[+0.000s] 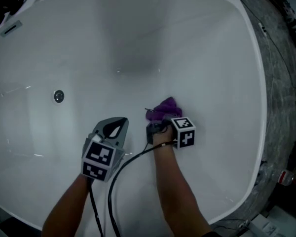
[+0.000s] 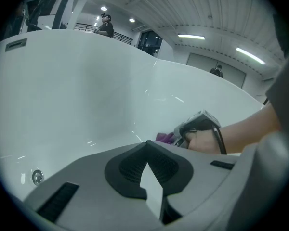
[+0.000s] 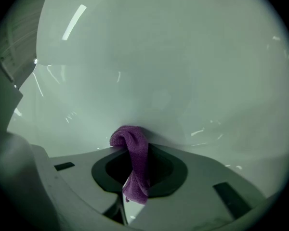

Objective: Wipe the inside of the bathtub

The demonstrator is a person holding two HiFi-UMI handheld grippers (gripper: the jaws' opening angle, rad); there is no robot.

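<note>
A white bathtub point(image 1: 138, 43) fills the head view, and both grippers are down inside it. My right gripper point(image 1: 160, 121) is shut on a purple cloth point(image 1: 164, 107), which is pressed against the tub's inner surface point(image 3: 159, 81). In the right gripper view the purple cloth point(image 3: 135, 160) hangs between the jaws, its bunched end touching the wall. My left gripper point(image 1: 113, 128) sits to the left of the right one, its jaws shut and empty. From the left gripper view I see the cloth point(image 2: 164, 137) beside the right gripper point(image 2: 198, 125).
A round metal drain fitting point(image 1: 58, 96) sits on the tub's left wall. A grey stone surround point(image 1: 281, 83) borders the tub's right rim. Black cables point(image 1: 113, 181) run from the grippers along my forearms. People point(image 2: 105, 25) stand far off beyond the tub rim.
</note>
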